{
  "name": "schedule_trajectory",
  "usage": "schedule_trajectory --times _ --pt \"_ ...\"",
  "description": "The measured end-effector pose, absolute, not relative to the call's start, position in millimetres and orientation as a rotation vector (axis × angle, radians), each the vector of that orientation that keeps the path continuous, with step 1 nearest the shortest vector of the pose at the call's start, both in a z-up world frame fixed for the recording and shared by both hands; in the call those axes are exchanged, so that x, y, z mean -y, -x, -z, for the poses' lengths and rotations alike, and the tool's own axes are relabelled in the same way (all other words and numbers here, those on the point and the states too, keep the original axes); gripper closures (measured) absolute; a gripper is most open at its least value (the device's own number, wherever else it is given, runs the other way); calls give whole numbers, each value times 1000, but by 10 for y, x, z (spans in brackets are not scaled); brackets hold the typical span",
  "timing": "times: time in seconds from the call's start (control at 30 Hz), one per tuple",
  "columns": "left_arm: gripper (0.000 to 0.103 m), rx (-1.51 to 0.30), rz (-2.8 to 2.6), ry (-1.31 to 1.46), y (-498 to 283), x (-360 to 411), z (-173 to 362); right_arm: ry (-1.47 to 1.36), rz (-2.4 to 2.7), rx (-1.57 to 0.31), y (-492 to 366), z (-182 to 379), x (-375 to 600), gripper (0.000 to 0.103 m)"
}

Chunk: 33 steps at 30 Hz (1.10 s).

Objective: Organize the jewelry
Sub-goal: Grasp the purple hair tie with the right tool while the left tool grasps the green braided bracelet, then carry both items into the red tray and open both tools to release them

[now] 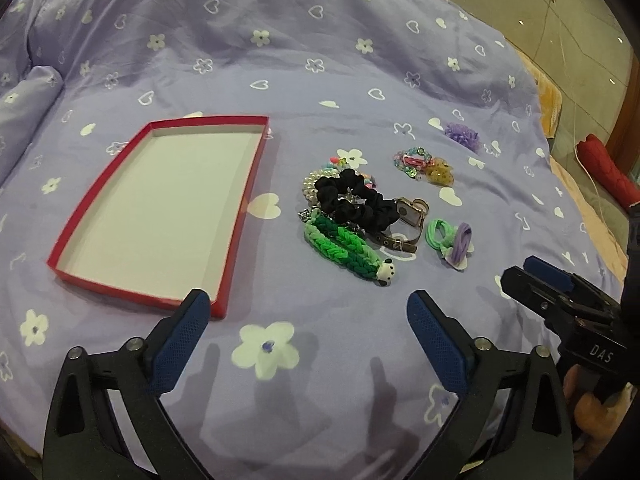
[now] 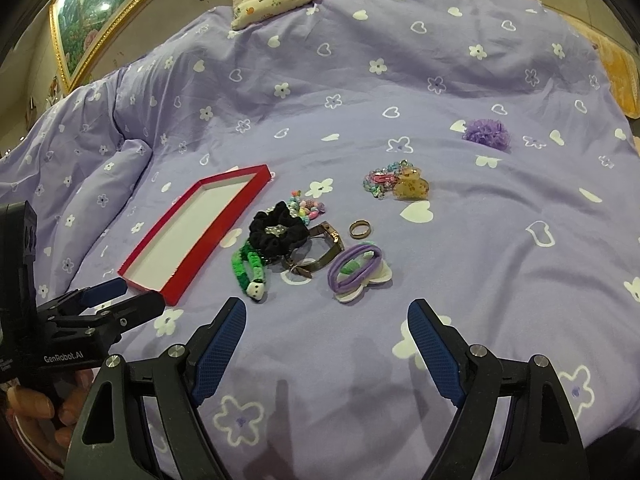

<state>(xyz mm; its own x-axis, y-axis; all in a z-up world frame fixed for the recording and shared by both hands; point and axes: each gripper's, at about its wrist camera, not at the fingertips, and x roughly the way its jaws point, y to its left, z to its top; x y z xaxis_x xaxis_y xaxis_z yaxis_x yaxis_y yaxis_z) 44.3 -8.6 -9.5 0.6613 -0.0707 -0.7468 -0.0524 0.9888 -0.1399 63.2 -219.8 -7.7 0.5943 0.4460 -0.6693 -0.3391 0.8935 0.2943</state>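
Both tools, left tool [image 1: 308, 312] and right tool [image 2: 326, 320], hover spread and empty above the bed [image 1: 360, 60]. Jewelry pile [image 1: 352, 208] lies beside the empty red tray [image 1: 236, 216]; nothing sorted yet. Next: pinch one piece.

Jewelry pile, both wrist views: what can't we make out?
- White pearl bracelet: left wrist view, mostly under the black fabric scrunchie; not visible in the right wrist view.
- Small gold ring: right wrist view only.
- Square-faced wristwatch: dial too small to read.
- Iridescent bead bracelet: right wrist view, partly behind the amber hair claw.
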Motion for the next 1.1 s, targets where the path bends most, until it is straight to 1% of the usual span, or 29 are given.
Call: schedule_trajectory --times 0.03,0.13,0.2,0.3,0.43,0.47,0.5,0.53,0.6,0.67,0.7,0.73,0.77,0.8,0.9,1.1 --pt "5 -851 16 154 -474 92 114 -141 -459 -815 -662 92 2194 21" --pt "10 -862 33 148 -613 139 164 -139 -463 -818 -805 144 2175 26" --pt "14 -880 43 148 -725 170 211 -150 -464 -828 -901 192 2162 32" --pt "15 -911 69 164 -878 203 284 -173 -468 -848 -1038 258 2154 38" --pt "18 -939 94 176 -1040 252 379 -191 -479 -871 -1198 327 2126 38" --pt "21 -947 99 177 -1073 266 403 -190 -480 -878 -1228 350 2117 39" --pt "26 -955 105 177 -1098 279 427 -189 -480 -885 -1261 380 2107 45" --pt "30 -965 111 176 -1124 291 461 -190 -481 -890 -1294 415 2100 49" --pt "55 -992 136 185 -1170 299 538 -202 -478 -917 -1325 493 2109 69" --pt "67 -1004 175 216 -1174 287 574 -217 -479 -923 -1341 545 2148 75" --pt "77 -998 179 213 -1167 292 573 -226 -485 -912 -1340 543 2163 84" --pt "83 -990 175 196 -1156 307 559 -227 -480 -908 -1329 538 2189 89" --pt "87 -985 175 186 -1143 314 551 -235 -485 -890 -1323 520 2192 94" --pt "92 -980 179 183 -1127 312 543 -245 -490 -878 -1312 505 2207 95" --pt "95 -973 188 192 -1076 280 535 -246 -491 -865 -1272 468 2235 96" --pt "98 -944 184 213 -925 176 431 -243 -505 -854 -1145 369 2236 96"
